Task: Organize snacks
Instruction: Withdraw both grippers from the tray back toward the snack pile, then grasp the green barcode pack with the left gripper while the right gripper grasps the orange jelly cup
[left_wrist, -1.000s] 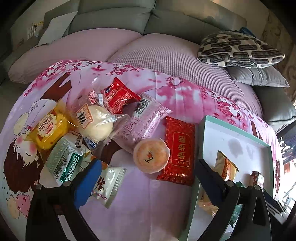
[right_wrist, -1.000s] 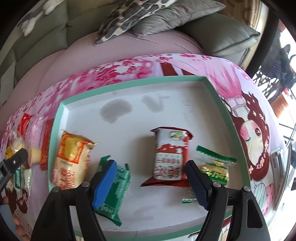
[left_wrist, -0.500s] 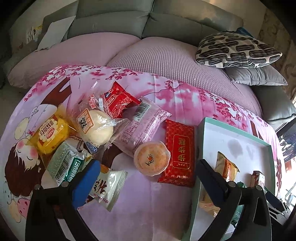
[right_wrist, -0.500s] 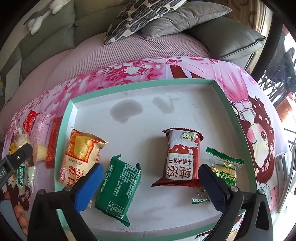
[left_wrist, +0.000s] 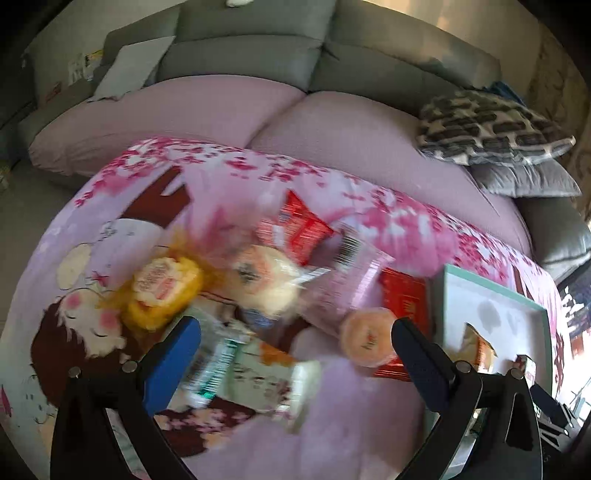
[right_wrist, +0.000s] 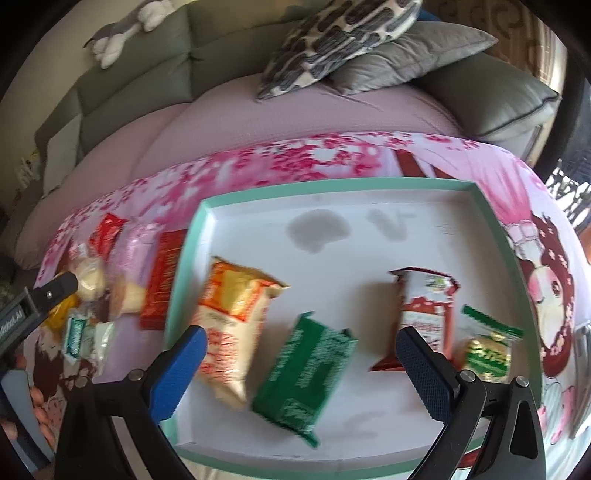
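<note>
On the tray (right_wrist: 491, 214) I count four packets already sorted, green packet (right_wrist: 310, 373) nearest my right tool (right_wrist: 301, 365), jaws just opened, empty. Beside it the snack pile (left_wrist: 258, 288) waits on the cloth, under my left tool (left_wrist: 295, 354), spread and empty.
</note>
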